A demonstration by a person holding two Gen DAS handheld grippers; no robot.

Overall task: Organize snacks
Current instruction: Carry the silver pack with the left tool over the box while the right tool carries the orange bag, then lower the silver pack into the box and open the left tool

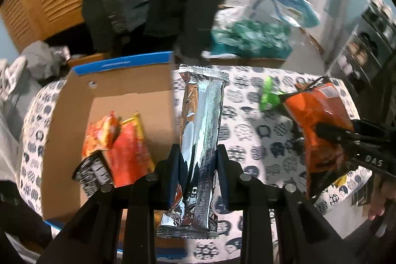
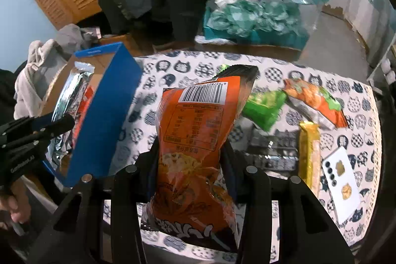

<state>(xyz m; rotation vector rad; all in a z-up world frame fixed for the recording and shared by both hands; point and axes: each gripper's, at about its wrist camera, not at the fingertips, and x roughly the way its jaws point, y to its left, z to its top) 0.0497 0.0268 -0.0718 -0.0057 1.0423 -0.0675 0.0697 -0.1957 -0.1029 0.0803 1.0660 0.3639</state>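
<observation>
The left gripper is clamping a silver packet beside the cardboard box; the right gripper is pinching an orange bag above the table. Either could be slipping free, missing the box.

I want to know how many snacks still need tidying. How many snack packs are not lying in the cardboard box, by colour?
Silver foil pack, in the left hand-held gripper: 1
Orange crinkly bag, in the right hand-held gripper: 1
Green packet: 1
Orange-and-green packet: 1
Long yellow packet: 1
Dark shiny packet, blurry: 1
Total: 6
</observation>
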